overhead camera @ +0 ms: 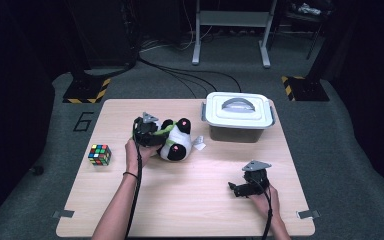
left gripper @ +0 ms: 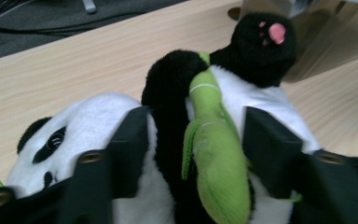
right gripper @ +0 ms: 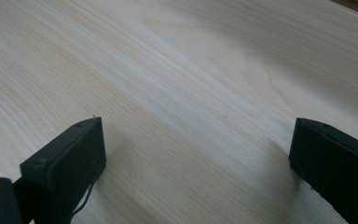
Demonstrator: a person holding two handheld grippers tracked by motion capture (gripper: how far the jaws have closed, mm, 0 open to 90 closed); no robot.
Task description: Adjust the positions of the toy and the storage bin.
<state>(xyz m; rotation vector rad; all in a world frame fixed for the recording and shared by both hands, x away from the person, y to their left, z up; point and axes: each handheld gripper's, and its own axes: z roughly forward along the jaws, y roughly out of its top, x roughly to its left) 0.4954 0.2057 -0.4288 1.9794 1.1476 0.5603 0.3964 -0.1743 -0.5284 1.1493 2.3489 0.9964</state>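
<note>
A black and white panda plush (overhead camera: 177, 142) lies on the wooden table (overhead camera: 195, 205), left of centre, with a green bamboo piece (left gripper: 214, 154) across its chest. My left gripper (overhead camera: 155, 131) comes at it from the left. In the left gripper view its jaws (left gripper: 196, 121) sit on either side of the panda's black arm and the bamboo, pressing into the fur. The panda's head (left gripper: 74, 135) is at the left there, and a foot with a pink pad (left gripper: 275, 32) is at the top. My right gripper (overhead camera: 235, 189) rests low at the front right, jaws (right gripper: 196, 140) wide apart over bare wood.
A grey storage box with a white lid and handle (overhead camera: 237, 112) stands at the back right of the table, close behind the panda. A Rubik's cube (overhead camera: 100, 154) sits near the left edge. Cables and stand feet lie on the floor beyond the table.
</note>
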